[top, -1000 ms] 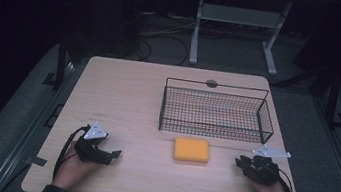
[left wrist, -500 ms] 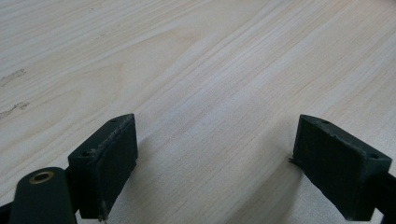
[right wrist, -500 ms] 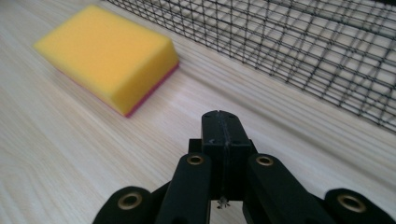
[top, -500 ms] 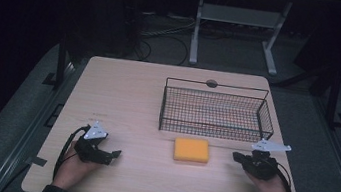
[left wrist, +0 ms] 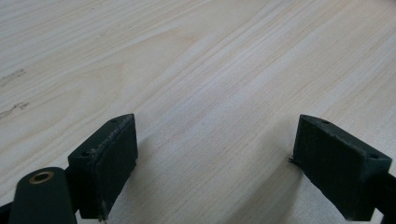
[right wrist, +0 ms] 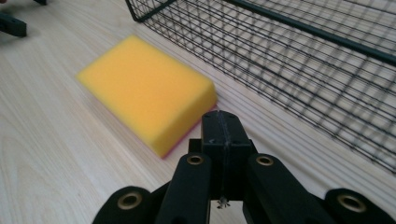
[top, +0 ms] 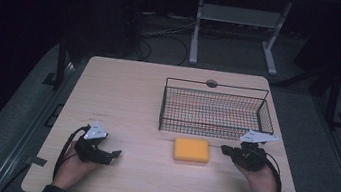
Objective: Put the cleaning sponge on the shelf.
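Your right gripper (right wrist: 220, 122) has its jaws pressed together, holding nothing, tips just beside the sponge (right wrist: 144, 91). The sponge lies flat on the table (top: 123, 94), just in front of the basket (top: 214, 113). Your left gripper (left wrist: 215, 154) has its jaws spread wide over bare wood.

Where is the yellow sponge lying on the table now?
In the high view the yellow sponge lies flat on the table, just in front of the wire basket, left of the right tool.
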